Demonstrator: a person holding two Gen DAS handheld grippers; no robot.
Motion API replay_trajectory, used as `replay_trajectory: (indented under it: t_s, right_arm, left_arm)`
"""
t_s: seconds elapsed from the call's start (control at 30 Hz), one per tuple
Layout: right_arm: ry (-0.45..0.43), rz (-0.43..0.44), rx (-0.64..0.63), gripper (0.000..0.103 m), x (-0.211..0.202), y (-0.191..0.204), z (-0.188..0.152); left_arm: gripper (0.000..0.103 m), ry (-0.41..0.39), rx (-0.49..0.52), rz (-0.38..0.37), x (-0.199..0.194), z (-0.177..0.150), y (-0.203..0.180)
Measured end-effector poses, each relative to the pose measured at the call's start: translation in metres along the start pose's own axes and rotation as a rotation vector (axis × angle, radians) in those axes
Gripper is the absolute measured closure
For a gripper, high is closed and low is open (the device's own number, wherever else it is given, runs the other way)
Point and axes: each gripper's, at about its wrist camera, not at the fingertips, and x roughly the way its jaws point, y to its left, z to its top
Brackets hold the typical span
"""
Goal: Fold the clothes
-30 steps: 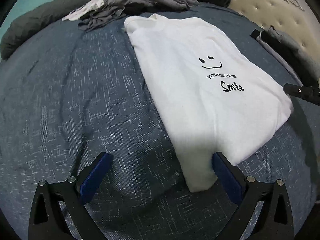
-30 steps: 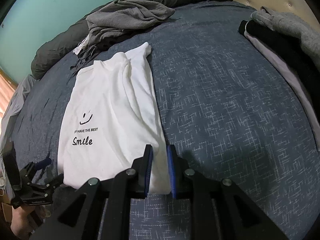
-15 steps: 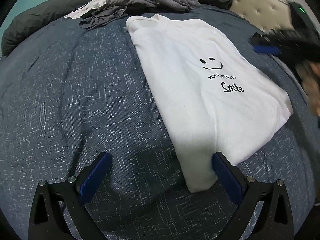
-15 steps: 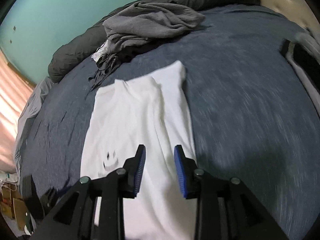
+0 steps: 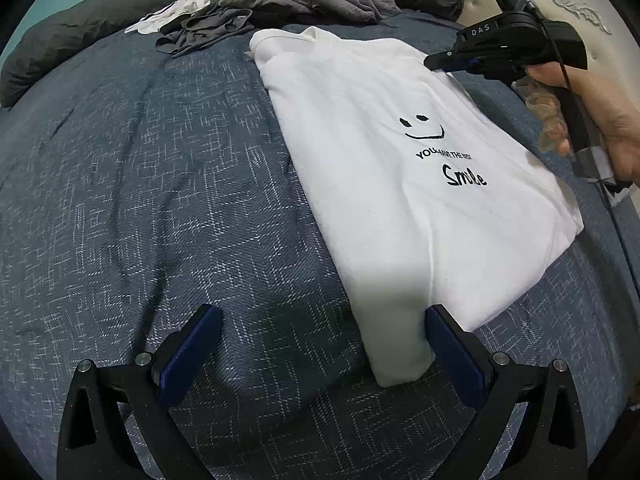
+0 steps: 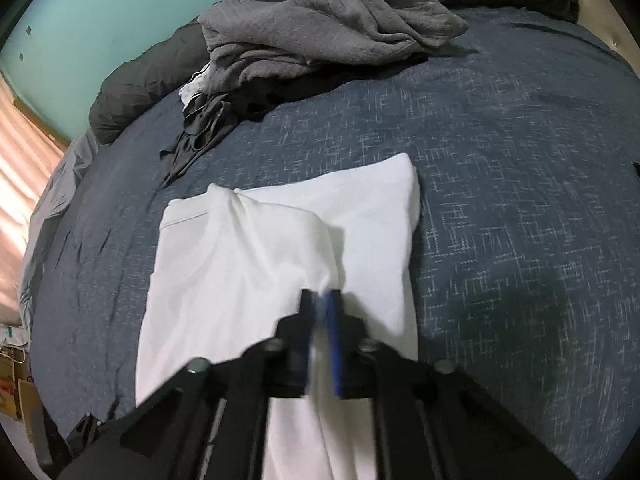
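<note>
Here, a white T-shirt (image 5: 400,184) with a printed smiley and the word "Smile" lies on a dark blue patterned bedspread (image 5: 140,200), its sides folded in to make a long panel.

At far left, the bedspread is bare. Next, low in the left wrist view, the left gripper (image 5: 320,354) has its blue fingers spread wide, resting on the bedspread astride the shirt's near corner — likely placed to close on that hem.

Further right, at the shirt's collar end, the right gripper (image 6: 320,312) has its fingers drawn almost together on a raised pinch of white cloth beside the folded-in sleeve; the view is blurred, so the grip itself is a judgement. A hand (image 5: 600,120) holds its handle.

Behind — a heap of grey clothes (image 6: 320,28), probably waiting.
</note>
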Motion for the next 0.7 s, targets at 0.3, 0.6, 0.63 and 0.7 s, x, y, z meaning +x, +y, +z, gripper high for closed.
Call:
replay_trajectory:
  t_s: [0.3,0.6,0.63,0.7]
  right_arm:
    - [-0.041,-0.070,0.022,0.100,0.006,-0.010,0.003]
    - [-0.008,0.009,0.037,0.091,-0.020,-0.016,-0.015]
    - [-0.001,0.018,0.034,0.084,-0.024,-0.016,-0.018]
    - [0.014,0.035,0.028,0.082,-0.033,-0.016,-0.026]
  left_arm:
    - [0.000,-0.003,-0.003,0.007,0.000,-0.001,-0.002]
    - [0.000,-0.002,-0.008,0.006,0.001,-0.001,-0.002]
    - [0.000,-0.002,-0.009,0.007,0.001,0.000,-0.002]
    - [0.000,-0.003,-0.010,0.009,0.001,0.000,-0.002]
